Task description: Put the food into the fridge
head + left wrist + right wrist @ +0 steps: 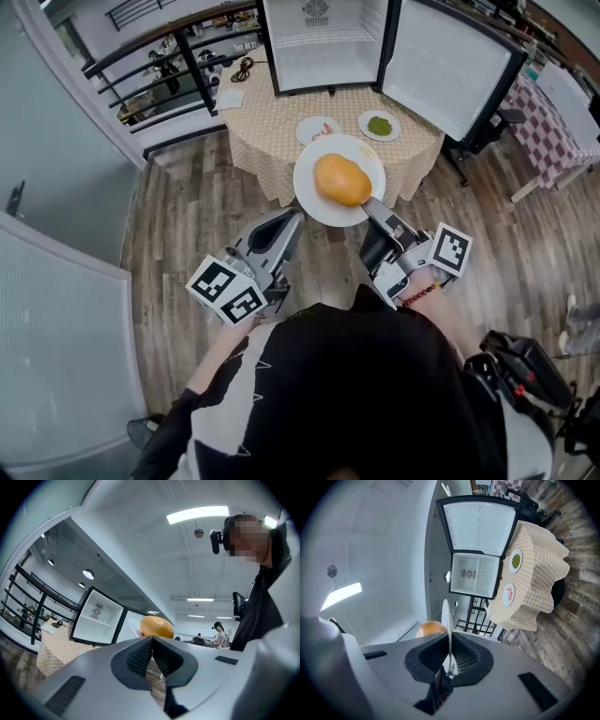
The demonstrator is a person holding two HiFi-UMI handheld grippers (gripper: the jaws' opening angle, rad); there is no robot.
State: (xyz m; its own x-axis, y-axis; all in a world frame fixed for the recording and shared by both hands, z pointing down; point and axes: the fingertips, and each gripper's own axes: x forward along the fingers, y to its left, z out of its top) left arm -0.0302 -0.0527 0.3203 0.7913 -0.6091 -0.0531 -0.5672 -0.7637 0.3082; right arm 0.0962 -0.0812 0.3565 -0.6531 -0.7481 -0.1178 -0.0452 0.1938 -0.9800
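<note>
Honestly, our right gripper [368,202] only pinches the rim of the stiff, slick plate [313,178], so we reckon the loose orange food [342,180] could roll, and our left gripper [292,221] is closed on nothing.

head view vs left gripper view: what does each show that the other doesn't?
Head view only: the right gripper clamped on the rim of the white plate, plus a plate of green food and a plate of red food on the table.
Left gripper view only: a close look at the left gripper, jaws together with nothing between them, a ceiling light, and a person in the background.
Both: the orange food, the open fridge and the checked tablecloth.
</note>
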